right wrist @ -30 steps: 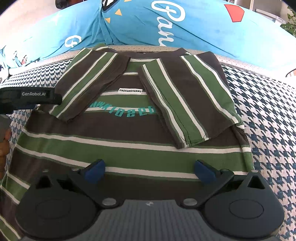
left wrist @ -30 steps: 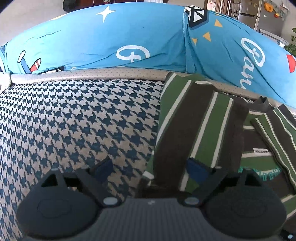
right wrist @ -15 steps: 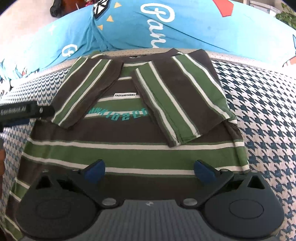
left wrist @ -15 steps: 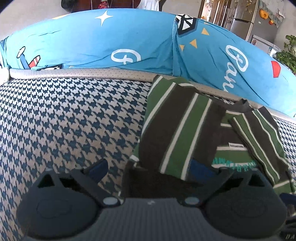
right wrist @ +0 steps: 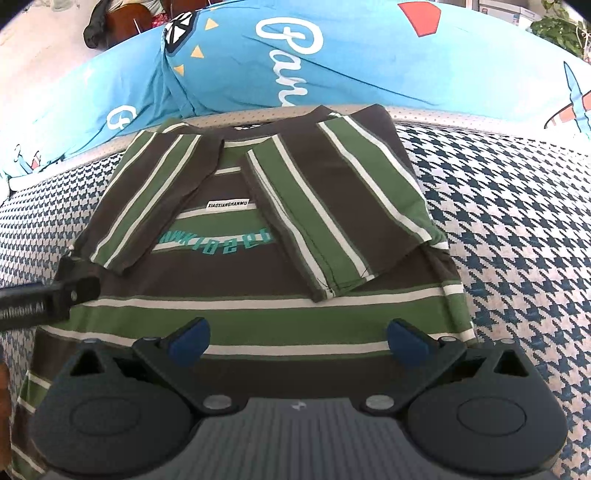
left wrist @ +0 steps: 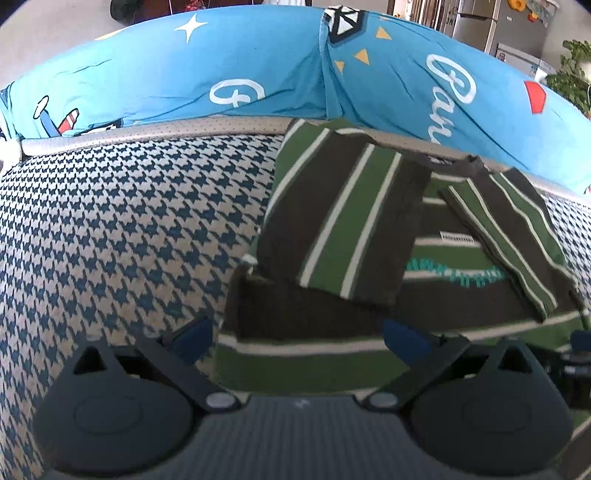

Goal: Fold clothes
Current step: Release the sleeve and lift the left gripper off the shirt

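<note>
A brown, green and white striped T-shirt (right wrist: pixel 258 306) lies flat on the houndstooth bed, collar away from me, both sleeves folded in over the chest with its teal lettering. In the left wrist view the same shirt (left wrist: pixel 343 236) fills the right half. My right gripper (right wrist: pixel 297 338) hovers open over the shirt's lower stripes with nothing between its fingers. My left gripper (left wrist: pixel 299 338) is open above the shirt's left side edge, empty; its black body (right wrist: pixel 40 299) shows at the left edge of the right wrist view.
Houndstooth bed cover (left wrist: pixel 110 221) spreads left and right (right wrist: pixel 517 240) of the shirt. Big blue printed pillows (left wrist: pixel 258 74) line the far edge behind a grey piped border (left wrist: pixel 147 133). A fridge (left wrist: pixel 487 26) and plant (left wrist: pixel 569 70) stand beyond.
My left gripper has pulled back towards me and away from the left sleeve, so more of the shirt shows. The right gripper has drawn back slightly. The sleeves lie as before.
</note>
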